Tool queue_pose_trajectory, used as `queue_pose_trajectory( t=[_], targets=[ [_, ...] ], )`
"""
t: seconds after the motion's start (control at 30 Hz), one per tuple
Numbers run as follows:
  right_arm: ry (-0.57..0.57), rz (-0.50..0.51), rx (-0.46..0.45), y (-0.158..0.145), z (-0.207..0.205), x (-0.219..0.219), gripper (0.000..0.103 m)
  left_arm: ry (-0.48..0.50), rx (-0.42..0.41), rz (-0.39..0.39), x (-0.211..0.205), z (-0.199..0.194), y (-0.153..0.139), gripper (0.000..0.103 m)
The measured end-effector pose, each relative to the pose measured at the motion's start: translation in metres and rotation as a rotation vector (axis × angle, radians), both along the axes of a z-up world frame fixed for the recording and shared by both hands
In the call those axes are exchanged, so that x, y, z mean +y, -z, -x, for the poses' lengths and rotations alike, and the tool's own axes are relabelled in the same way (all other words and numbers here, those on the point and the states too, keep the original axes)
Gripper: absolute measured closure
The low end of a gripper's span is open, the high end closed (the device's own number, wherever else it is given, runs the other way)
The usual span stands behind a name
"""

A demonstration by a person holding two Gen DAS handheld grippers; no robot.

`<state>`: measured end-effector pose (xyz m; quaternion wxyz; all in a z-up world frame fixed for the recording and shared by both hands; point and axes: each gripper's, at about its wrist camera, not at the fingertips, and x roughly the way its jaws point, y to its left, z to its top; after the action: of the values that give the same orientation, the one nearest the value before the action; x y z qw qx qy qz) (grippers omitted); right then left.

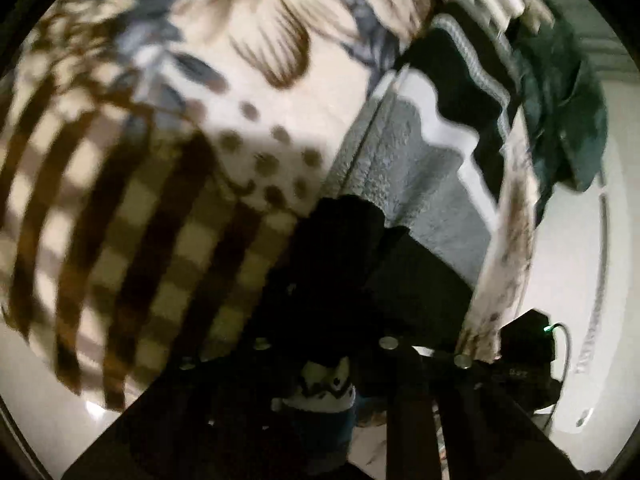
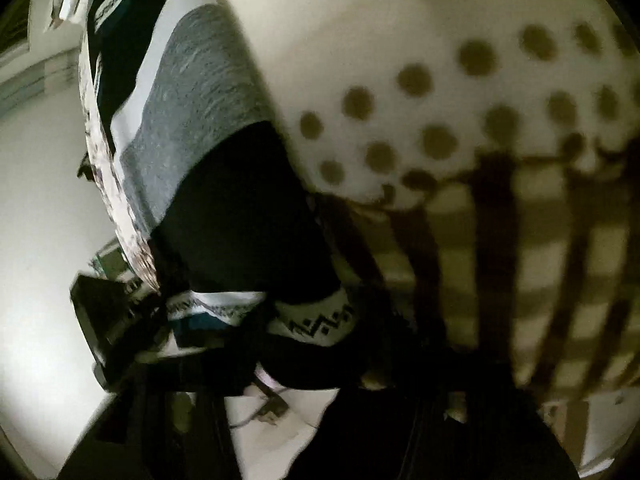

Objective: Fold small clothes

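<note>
Between the dark fingers at the bottom of the left wrist view, the left gripper (image 1: 352,380) appears to pinch a patterned white cuff (image 1: 326,384) of a dark garment (image 1: 348,240), though the deep shadow makes the grip hard to confirm. Low in the right wrist view, the right gripper (image 2: 312,396) is lost in black shadow, and whether its jaws are wide or closed I cannot tell; the same cuff, with a zigzag band (image 2: 316,326), lies just ahead of it.

From the cuff the dark garment runs up and away as a long strip, grading into a grey knit section (image 1: 404,168) and then white and black bands (image 1: 460,92), its long axis slanting toward the upper right in the left view and the upper left in the right view.

Beside it spreads a cream blanket (image 1: 260,92) with brown dots, leaf prints and a checked border (image 1: 132,240). A dark green cloth (image 1: 560,112) lies past the far end.
</note>
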<state>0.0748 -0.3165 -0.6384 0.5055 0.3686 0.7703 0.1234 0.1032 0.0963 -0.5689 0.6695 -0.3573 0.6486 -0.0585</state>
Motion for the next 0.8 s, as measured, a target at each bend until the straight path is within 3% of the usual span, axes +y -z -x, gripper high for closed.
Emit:
queue_pose_trajectory(
  t=[0.07,0.13,0.17,0.2,0.23,0.3,0.43,0.5,0.6,0.67,0.7,0.73,0.8],
  targets=[
    [-0.004,0.028,-0.009,-0.007,0.003,0.002,0.089,-0.003,0.011,0.008,0.011,0.005,0.002,0.087],
    [-0.042,0.049,-0.028,-0.010,0.002,0.004,0.089,0.000,0.022,0.060,0.022,0.010,0.003,0.075],
    [-0.108,0.069,-0.056,-0.015,-0.002,0.013,0.088,-0.006,0.020,0.080,0.021,0.011,0.003,0.064],
    [-0.144,0.076,-0.059,-0.016,-0.004,0.018,0.083,-0.017,0.019,0.104,0.022,0.012,0.005,0.039],
    [-0.156,0.073,-0.051,-0.016,-0.006,0.020,0.079,-0.034,0.005,0.137,0.026,0.014,0.006,0.032],
    [-0.128,0.041,-0.031,-0.012,-0.010,0.023,0.067,-0.069,0.003,0.155,0.029,0.014,0.010,0.032],
    [-0.066,0.016,-0.025,-0.005,-0.012,0.020,0.067,-0.145,0.004,0.180,0.030,0.010,0.018,0.032],
    [-0.077,0.051,-0.056,-0.010,-0.009,0.020,0.086,-0.149,-0.011,0.167,0.028,0.009,0.014,0.032],
    [-0.068,0.075,-0.049,-0.014,-0.005,0.024,0.089,-0.139,-0.017,0.138,0.022,0.003,0.013,0.032],
    [-0.088,0.099,-0.061,-0.015,-0.010,0.018,0.089,-0.087,-0.011,0.066,0.012,-0.005,0.014,0.038],
    [-0.102,0.111,-0.065,-0.015,-0.010,0.020,0.089,-0.078,-0.027,0.012,0.009,-0.007,0.011,0.072],
    [-0.120,0.127,-0.068,-0.017,-0.010,0.024,0.089,-0.068,-0.035,-0.021,0.009,-0.007,0.010,0.095],
    [-0.126,0.135,-0.067,-0.015,-0.014,0.026,0.090,-0.109,-0.048,-0.010,0.017,-0.006,0.005,0.095]
  ],
)
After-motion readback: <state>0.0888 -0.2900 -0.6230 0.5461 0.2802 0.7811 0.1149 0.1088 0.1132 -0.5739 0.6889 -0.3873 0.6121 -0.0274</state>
